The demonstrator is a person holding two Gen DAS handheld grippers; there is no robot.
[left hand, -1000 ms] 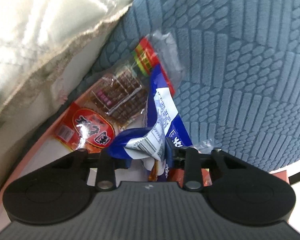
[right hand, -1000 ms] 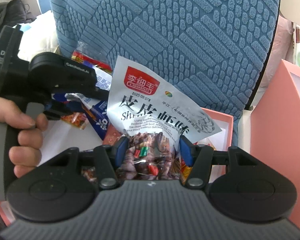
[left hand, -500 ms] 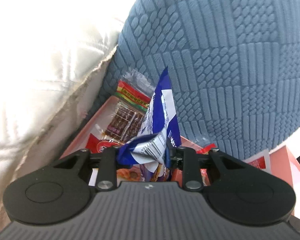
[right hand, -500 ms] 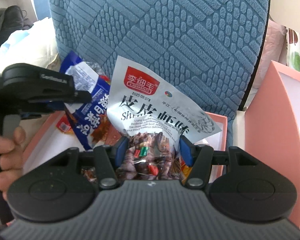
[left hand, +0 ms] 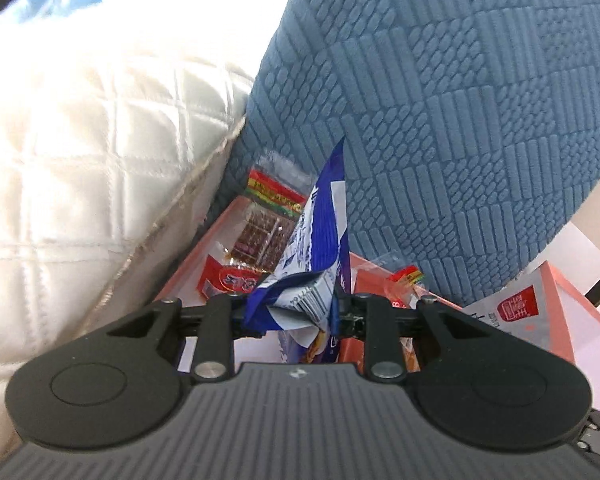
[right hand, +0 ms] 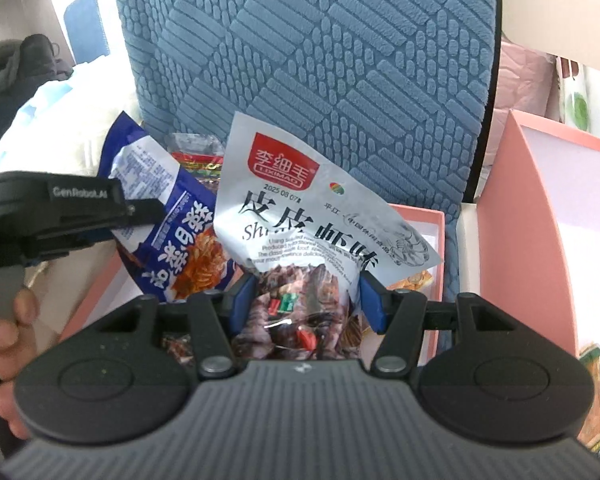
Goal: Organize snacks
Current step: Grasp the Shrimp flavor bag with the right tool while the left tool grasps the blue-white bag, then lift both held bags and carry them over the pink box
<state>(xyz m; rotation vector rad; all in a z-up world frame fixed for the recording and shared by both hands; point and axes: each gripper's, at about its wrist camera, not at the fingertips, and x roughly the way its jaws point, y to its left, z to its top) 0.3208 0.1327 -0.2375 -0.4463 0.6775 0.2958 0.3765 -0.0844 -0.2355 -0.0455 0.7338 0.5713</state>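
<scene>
My left gripper (left hand: 290, 312) is shut on a blue and white snack bag (left hand: 324, 232), held upright above the pink box (left hand: 188, 260). The same bag (right hand: 168, 216) and the left gripper (right hand: 140, 210) show at the left of the right wrist view. My right gripper (right hand: 306, 302) is shut on a white and clear shrimp snack bag with a red label (right hand: 300, 216), held upright over the pink box (right hand: 420, 216). In the box lie a red packet (left hand: 228, 280) and a clear packet of brown pieces (left hand: 264, 236).
A blue textured cushion (left hand: 440, 120) stands right behind the box. A white quilted pillow (left hand: 100, 160) presses in at the left. A pink lid or second box (right hand: 540, 240) stands at the right, with a snack pack (right hand: 598, 392) beside it.
My left gripper has risen and pulled back with the blue bag, lifting it out of the box. The right gripper has held the shrimp bag nearly still.
</scene>
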